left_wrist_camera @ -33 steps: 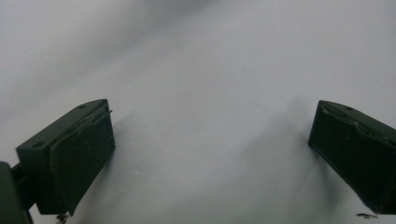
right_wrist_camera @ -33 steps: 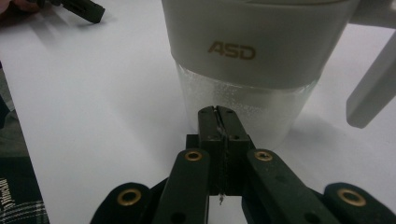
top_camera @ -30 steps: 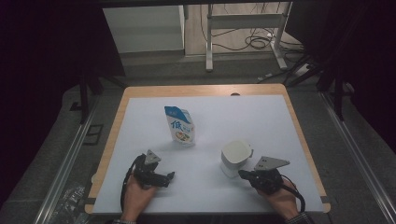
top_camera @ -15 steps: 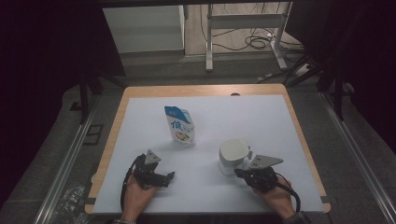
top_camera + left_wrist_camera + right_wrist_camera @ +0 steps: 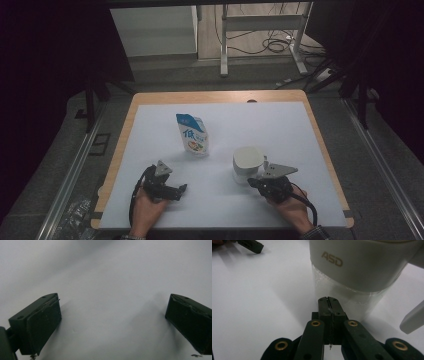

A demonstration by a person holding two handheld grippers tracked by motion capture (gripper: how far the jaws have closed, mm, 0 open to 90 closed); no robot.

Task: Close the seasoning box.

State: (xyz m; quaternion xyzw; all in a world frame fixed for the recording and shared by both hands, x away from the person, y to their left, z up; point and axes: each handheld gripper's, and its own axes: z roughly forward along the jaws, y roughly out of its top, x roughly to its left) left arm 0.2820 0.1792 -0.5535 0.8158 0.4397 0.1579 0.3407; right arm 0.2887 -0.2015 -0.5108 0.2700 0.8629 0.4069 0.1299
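Observation:
A white jug [image 5: 247, 163] with a white lid and a clear lower body stands right of the mat's middle. The right gripper view shows the jug [image 5: 362, 262] close up, marked ASD, with its white handle [image 5: 413, 318] at the right. My right gripper [image 5: 252, 182] lies low on the mat just in front of it. Its jaws [image 5: 328, 301] are shut with nothing between them, tips nearly at the clear wall. My left gripper [image 5: 182, 189] rests on the mat at the near left. Its jaws [image 5: 112, 322] stand wide open over bare white mat.
A blue and white snack pouch [image 5: 192, 135] stands upright left of the jug, farther back. A white mat [image 5: 280, 120] covers the wooden table [image 5: 215, 97]. Beyond the far edge are a metal frame and cables on the floor.
My right gripper has crept a little to the left, closer to the jug's base. The left gripper has stayed where it was.

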